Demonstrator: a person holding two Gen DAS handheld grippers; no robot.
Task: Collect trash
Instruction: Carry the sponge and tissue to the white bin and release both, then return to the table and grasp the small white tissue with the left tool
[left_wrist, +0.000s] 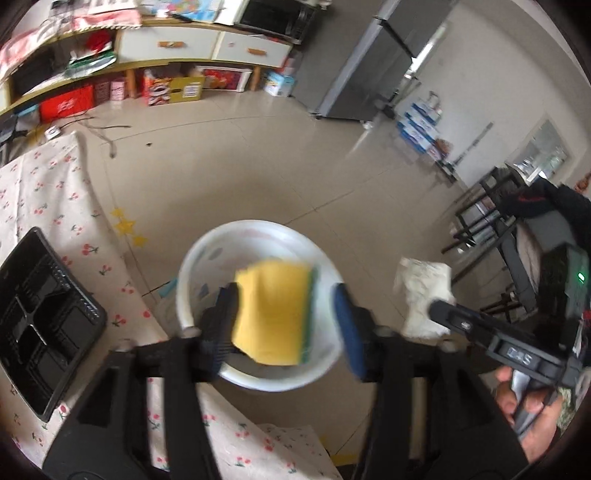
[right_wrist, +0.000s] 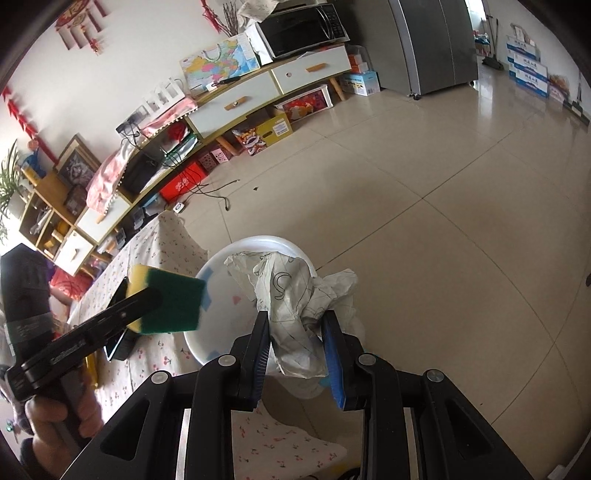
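left gripper (left_wrist: 286, 321) frees sponge (left_wrist: 275, 314) over white bin (left_wrist: 207, 258); tablecloth (left_wrist: 44, 184) beside.

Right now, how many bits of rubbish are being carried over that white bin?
2. A yellow-green sponge sits between the left fingers, above the white bin. A crumpled paper is pinched in the right fingers. More may lie hidden in the bin.
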